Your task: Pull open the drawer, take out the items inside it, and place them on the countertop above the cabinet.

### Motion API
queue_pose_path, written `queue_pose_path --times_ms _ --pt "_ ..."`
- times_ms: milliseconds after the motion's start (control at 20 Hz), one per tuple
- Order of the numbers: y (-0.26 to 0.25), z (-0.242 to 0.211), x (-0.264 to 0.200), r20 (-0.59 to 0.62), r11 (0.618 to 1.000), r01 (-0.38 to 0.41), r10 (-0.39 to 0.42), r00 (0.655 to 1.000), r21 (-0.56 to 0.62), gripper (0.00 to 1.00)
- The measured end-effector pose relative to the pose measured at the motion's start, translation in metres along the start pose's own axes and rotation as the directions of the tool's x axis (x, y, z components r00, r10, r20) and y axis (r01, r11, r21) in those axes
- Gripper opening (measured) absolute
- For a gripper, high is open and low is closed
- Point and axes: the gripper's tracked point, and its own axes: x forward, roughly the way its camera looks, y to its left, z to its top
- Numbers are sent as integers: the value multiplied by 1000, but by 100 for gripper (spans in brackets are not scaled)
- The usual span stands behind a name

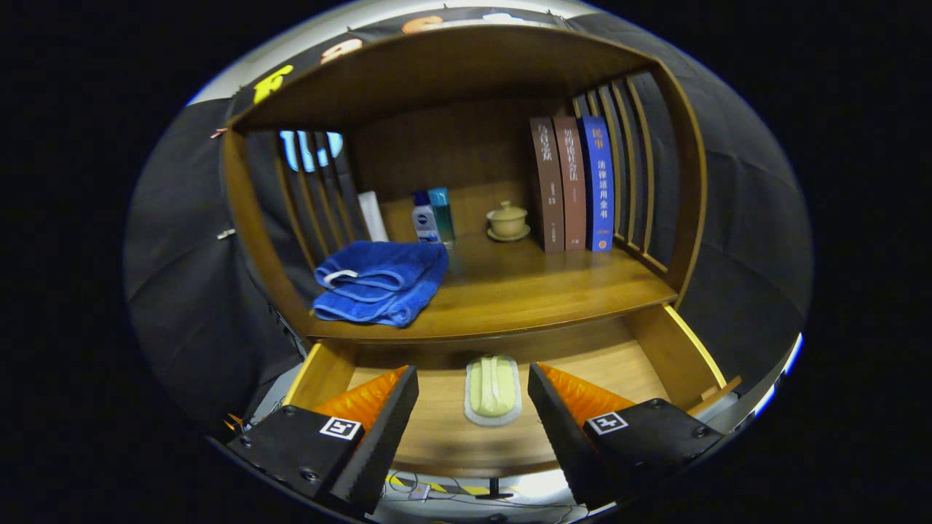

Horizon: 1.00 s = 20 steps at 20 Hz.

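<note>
drawer (655, 356) open | towel (382, 280) on countertop (524, 291) | I see soap dish (493, 389) left, just ahead between fingers | gripper (473, 400) wide open, empty

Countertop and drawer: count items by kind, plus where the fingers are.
Books: 3
Bottles: 3
Towel: 1
Lidded cup: 1
Soap dish, in the open drawer: 1
Total: 9
Fingers: open, either side of the soap dish, not touching it.
</note>
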Motion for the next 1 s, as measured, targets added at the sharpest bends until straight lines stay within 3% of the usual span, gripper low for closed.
queue_pose_path --times_ms 300,400,450,700,850,1000 --pt "-13 -41 76 -291 999 42 -50 955 -35 94" --pt "-16 -52 90 -345 996 56 -76 936 -67 92" --pt "-19 -59 95 -372 994 66 -95 923 -88 85" --pt "-21 -82 108 -511 989 69 -126 851 -128 84" --pt "-23 -89 114 -512 986 77 -143 847 -149 45" --pt "-26 -85 110 -511 985 82 -148 847 -149 18"
